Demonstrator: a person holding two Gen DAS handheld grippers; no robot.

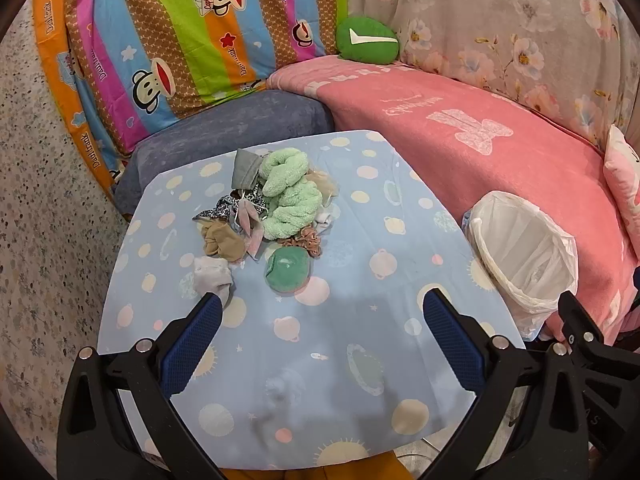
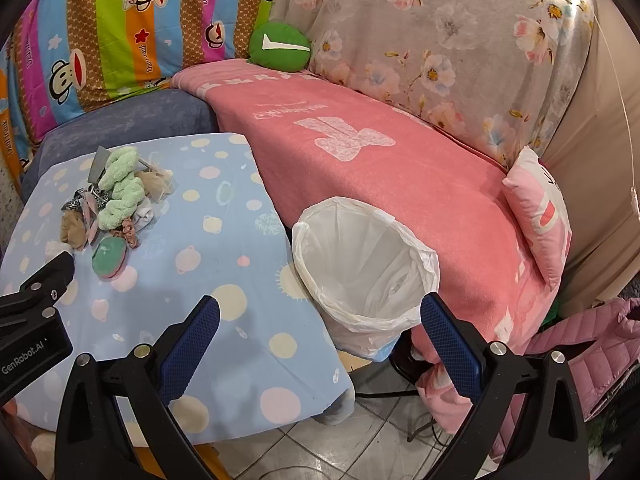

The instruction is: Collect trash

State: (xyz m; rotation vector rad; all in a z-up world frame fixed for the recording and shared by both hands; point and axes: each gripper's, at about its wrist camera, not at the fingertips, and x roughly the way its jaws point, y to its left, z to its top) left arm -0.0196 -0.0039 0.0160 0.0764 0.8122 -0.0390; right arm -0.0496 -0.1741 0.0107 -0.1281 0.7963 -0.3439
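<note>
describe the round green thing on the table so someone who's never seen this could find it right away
Start at the table with the pale blue planet-print cloth; a pile of fabric scraps sits toward its far side. At the pile's near edge lies the round green pad. Unlike the long fuzzy green pieces behind it, it is smooth, disc-shaped, and has a pink rim underneath.

The white sock (image 1: 214, 276) is partly covered by the left gripper's near finger (image 1: 192, 344), the items beneath the fluffy green cloth (image 1: 290, 196) cannot be told apart, and the bin's (image 2: 360, 264) base hides behind the right gripper (image 2: 320, 344).
</note>
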